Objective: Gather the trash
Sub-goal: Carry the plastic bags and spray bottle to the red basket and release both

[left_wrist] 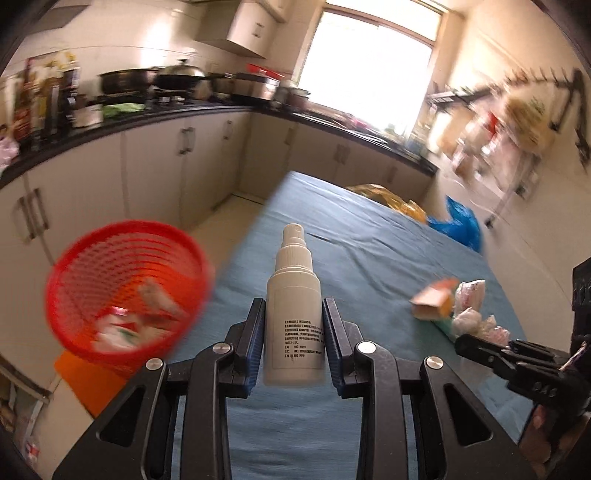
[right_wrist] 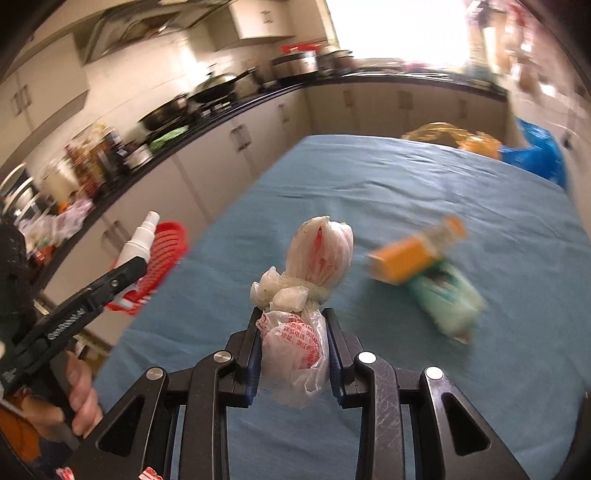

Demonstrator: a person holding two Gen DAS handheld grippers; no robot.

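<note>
The mesh wastebasket (left_wrist: pixel 127 288) stands left of the table (left_wrist: pixel 369 236), with wrappers inside. A carton (right_wrist: pixel 402 264) lies on a packet (right_wrist: pixel 448 304) on the table, bags (right_wrist: pixel 535 155) at its far edge.

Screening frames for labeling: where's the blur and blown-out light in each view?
Left wrist: window blown out; red basket and right-side shelves smeared, spray bottle sharp. Right wrist: window overexposed; orange box and green pack blurred, knotted plastic bag sharp.
</note>
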